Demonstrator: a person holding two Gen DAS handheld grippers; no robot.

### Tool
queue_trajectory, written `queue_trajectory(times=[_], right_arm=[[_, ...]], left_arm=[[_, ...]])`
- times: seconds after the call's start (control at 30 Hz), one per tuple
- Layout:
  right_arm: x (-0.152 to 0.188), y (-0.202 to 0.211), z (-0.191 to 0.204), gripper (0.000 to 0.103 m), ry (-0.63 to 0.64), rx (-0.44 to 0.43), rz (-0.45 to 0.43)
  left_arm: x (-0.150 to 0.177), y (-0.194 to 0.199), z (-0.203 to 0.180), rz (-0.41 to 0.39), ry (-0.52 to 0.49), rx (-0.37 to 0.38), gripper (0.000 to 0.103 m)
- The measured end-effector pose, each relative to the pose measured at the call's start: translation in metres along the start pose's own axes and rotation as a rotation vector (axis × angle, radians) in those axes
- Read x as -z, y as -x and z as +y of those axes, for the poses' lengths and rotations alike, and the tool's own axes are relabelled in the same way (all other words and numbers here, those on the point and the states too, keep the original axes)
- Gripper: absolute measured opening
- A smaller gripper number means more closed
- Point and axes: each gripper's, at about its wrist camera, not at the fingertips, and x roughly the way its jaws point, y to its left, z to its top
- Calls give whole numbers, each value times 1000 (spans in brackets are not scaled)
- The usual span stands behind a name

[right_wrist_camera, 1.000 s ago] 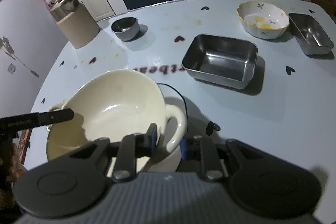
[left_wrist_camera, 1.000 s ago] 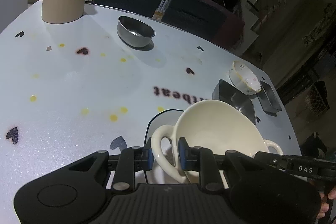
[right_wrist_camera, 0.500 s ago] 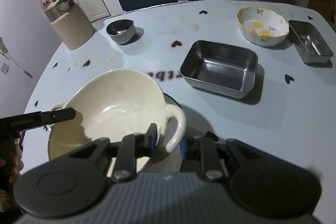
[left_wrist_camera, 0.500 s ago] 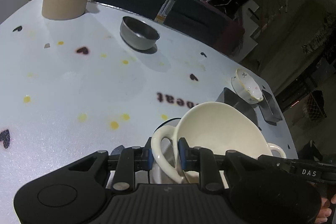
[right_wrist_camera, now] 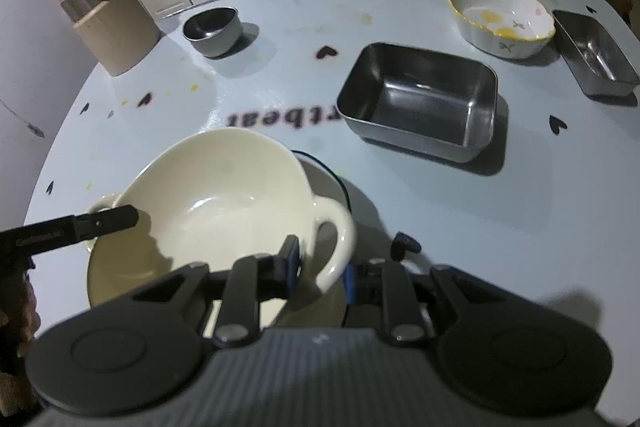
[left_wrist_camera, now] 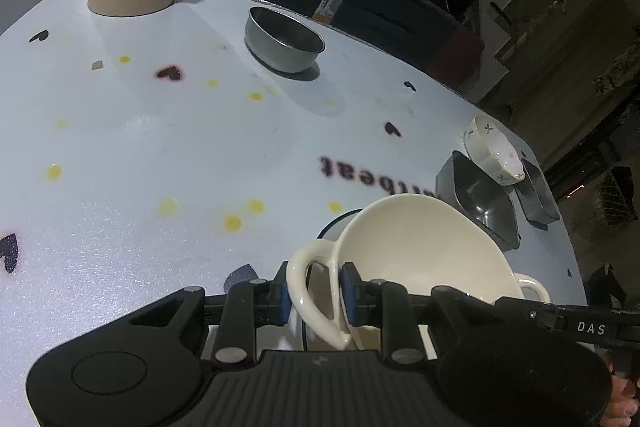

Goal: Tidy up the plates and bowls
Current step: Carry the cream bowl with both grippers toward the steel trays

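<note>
Left gripper was clamped on one loop handle of the cream two-handled bowl, blue pads pressed to either side of the loop; right gripper was clamped the same way on the opposite handle — a two-handed carry. The bowl sat tilted, just above a dark-rimmed white plate on the pale heart-print table; whether it touched the plate could not be told. Step in hand, judged: setting the bowl onto the plate to stack. Next move called for levelling the bowl, lowering both sides evenly, then letting both handles go together. Beyond stood a large steel tray, flowered bowl, small steel tray and round steel bowl — unsorted.
</note>
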Motion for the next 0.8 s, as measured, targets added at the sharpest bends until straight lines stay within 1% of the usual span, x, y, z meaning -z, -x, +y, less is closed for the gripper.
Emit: queue_trajectory(times=[0.53,0.8], right_arm=[[-4,-8,-4,27,-62,7,59],[-5,-10,-2,28,-74,17,70]], left_arm=[[-4,-10,-8,42,11,-36,27],[-4,-14,-9,56,21,-45,27]])
